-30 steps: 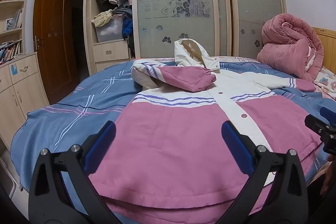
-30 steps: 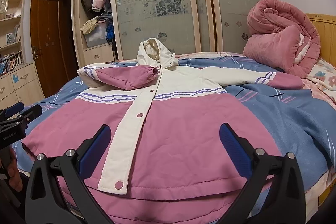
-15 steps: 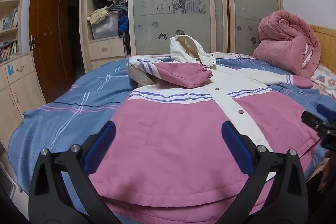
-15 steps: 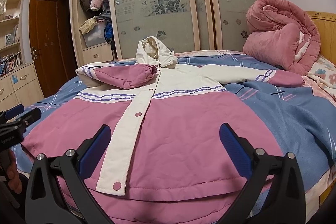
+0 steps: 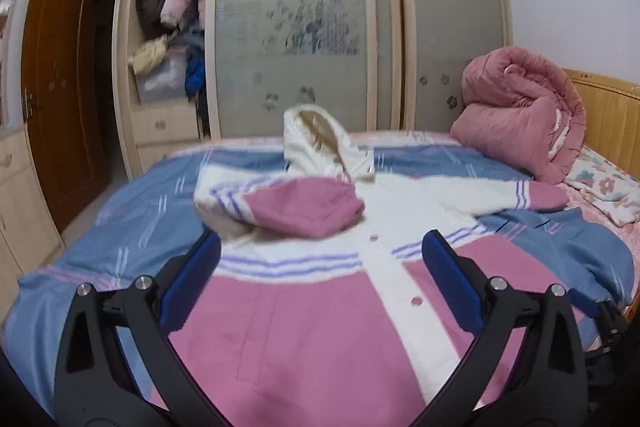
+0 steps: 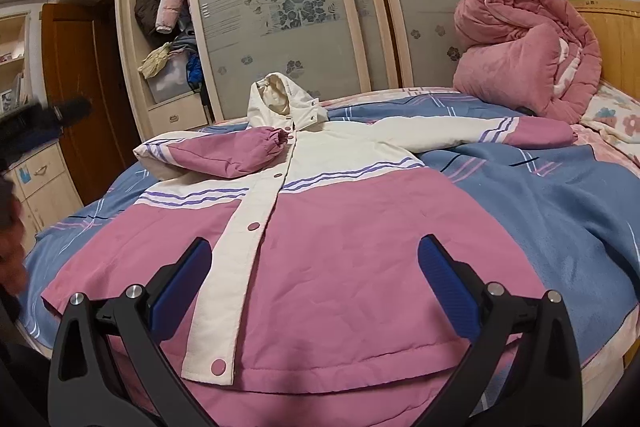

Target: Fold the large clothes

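A pink and white hooded jacket (image 5: 304, 327) (image 6: 340, 247) lies face up on the bed, hood at the far end. Its left sleeve (image 5: 296, 211) (image 6: 224, 155) is folded across the chest; its right sleeve (image 5: 500, 195) (image 6: 480, 133) lies stretched out to the right. My left gripper (image 5: 320, 279) is open and empty above the jacket's lower left part. My right gripper (image 6: 314, 283) is open and empty above the hem. The left gripper shows blurred at the left edge of the right wrist view (image 6: 44, 119). The right gripper shows at the lower right in the left wrist view (image 5: 600, 311).
The bed has a blue striped sheet (image 5: 120, 239) (image 6: 560, 211). A rolled pink quilt (image 5: 524, 111) (image 6: 524, 55) sits at the far right by the wooden headboard (image 6: 616, 43). A wardrobe with sliding doors (image 5: 304, 27) stands behind; drawers (image 6: 40, 183) and a door (image 5: 52, 87) are left.
My left gripper has risen and moved forward over the jacket toward the folded sleeve. My right gripper has lifted slightly. The jacket has not moved.
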`<state>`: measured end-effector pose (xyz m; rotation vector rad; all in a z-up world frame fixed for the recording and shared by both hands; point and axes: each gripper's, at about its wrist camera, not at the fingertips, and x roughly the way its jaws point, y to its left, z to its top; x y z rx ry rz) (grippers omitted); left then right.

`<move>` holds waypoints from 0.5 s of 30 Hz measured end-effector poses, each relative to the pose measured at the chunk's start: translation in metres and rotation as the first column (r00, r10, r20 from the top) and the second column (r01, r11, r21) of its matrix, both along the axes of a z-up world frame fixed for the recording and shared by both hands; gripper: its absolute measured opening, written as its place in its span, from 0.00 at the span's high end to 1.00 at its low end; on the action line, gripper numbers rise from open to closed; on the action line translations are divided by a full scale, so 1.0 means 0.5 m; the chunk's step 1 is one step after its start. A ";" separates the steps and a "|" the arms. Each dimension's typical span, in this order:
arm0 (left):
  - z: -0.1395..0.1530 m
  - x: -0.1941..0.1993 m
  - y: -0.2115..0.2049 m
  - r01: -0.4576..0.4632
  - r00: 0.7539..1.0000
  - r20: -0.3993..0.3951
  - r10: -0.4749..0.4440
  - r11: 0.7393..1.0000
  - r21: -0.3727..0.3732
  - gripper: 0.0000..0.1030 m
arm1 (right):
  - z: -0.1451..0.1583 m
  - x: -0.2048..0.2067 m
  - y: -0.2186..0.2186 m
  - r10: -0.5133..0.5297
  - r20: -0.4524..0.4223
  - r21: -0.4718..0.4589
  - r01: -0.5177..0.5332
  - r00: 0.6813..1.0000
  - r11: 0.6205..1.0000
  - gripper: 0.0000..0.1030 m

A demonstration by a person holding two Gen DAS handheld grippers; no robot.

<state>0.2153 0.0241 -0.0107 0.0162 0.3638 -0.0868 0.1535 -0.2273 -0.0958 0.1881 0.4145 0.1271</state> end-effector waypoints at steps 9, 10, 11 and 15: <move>-0.075 0.000 0.037 -0.005 0.999 -0.049 0.000 0.994 -0.105 0.02 | 0.041 0.073 0.031 0.086 -0.132 0.082 -0.076 0.987 0.994 0.01; -0.073 -0.002 0.039 -0.010 0.999 -0.037 0.007 0.994 -0.105 0.02 | 0.057 0.107 0.038 0.120 -0.169 0.125 -0.099 0.978 0.987 0.01; -0.074 0.001 0.042 -0.011 0.999 -0.032 0.008 0.994 -0.107 0.02 | 0.070 0.134 0.046 0.145 -0.191 0.161 -0.115 0.971 0.980 0.01; -0.080 0.033 0.052 -0.018 0.998 -0.059 0.011 0.993 -0.116 0.02 | 0.100 0.287 0.054 0.255 -0.258 0.388 -0.141 0.932 0.911 0.01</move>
